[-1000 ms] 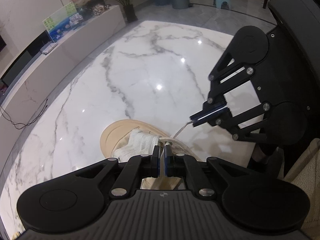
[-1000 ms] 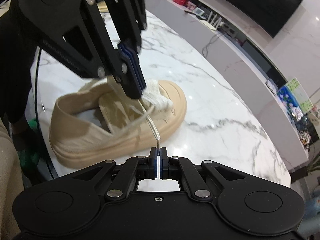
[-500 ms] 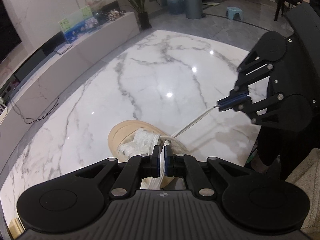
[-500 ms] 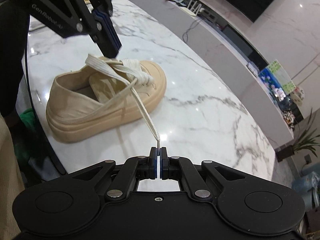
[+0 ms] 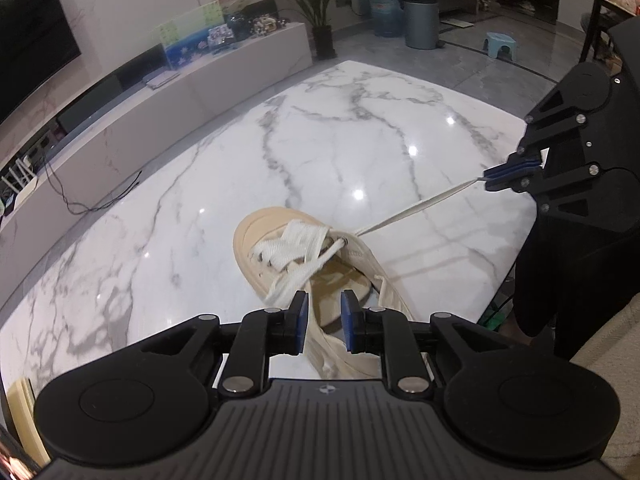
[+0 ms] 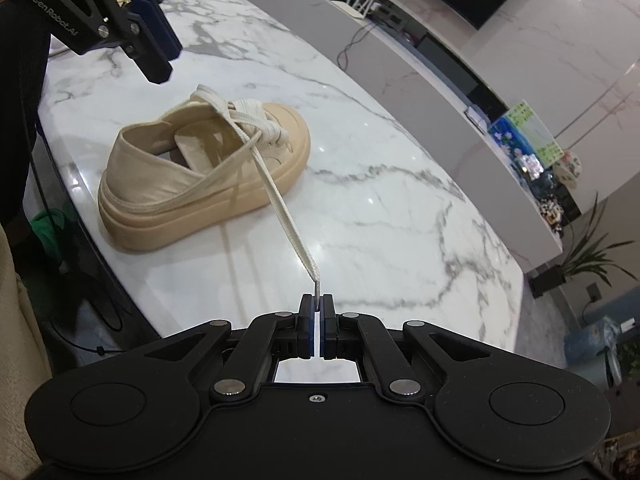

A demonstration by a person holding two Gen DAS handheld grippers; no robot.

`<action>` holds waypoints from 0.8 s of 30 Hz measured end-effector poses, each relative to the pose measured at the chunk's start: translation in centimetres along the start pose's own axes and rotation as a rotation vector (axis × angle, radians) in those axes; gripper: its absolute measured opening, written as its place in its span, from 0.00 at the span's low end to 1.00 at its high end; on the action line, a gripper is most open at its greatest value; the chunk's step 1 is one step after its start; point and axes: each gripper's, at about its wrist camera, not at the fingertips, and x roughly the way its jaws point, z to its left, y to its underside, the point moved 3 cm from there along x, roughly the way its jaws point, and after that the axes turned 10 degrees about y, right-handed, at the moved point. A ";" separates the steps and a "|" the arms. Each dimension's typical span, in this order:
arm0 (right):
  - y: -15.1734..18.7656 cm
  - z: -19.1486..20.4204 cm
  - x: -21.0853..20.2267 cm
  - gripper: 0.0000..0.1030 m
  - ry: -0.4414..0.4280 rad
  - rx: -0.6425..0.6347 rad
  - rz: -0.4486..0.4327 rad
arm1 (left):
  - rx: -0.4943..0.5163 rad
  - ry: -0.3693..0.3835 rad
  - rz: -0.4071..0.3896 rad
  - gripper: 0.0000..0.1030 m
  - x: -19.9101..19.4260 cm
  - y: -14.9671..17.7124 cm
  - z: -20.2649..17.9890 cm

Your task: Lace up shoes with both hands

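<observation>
left gripper (image 5: 324,322): jaws opening, nothing gripped | right gripper (image 6: 317,322): clamped on lace (image 6: 276,196) tip, taut | shoe (image 6: 200,184) on table (image 6: 400,184)

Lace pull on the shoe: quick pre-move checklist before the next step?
1. Right gripper shut on the lace tip: ok.
2. Lace taut from shoe to right gripper: ok.
3. Left gripper jaws opening, nothing pinched between the pads: ok.
4. Other lace end lying loose across the shoe, within view for regrasp: ok.
5. Shoe upright on the marble table: ok.
6. Lace seated through the intended eyelet: cannot tell.
</observation>
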 end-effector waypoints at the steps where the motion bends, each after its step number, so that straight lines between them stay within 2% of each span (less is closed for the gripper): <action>1: 0.2 0.0 -0.1 0.00 0.002 0.003 0.005 | -0.003 0.001 0.000 0.16 0.0 0.1 -0.1; 17: 4.0 -1.8 -1.1 0.01 0.049 0.059 0.081 | -0.044 -0.006 -0.002 0.16 0.0 0.3 -0.8; 22: 3.3 -2.0 -1.7 0.01 0.046 0.100 0.044 | -0.086 -0.018 -0.004 0.17 -0.1 0.1 -0.7; 24: 2.6 -2.1 -2.0 0.01 0.041 0.125 0.020 | -0.094 -0.026 -0.015 0.21 -0.3 -0.1 -0.8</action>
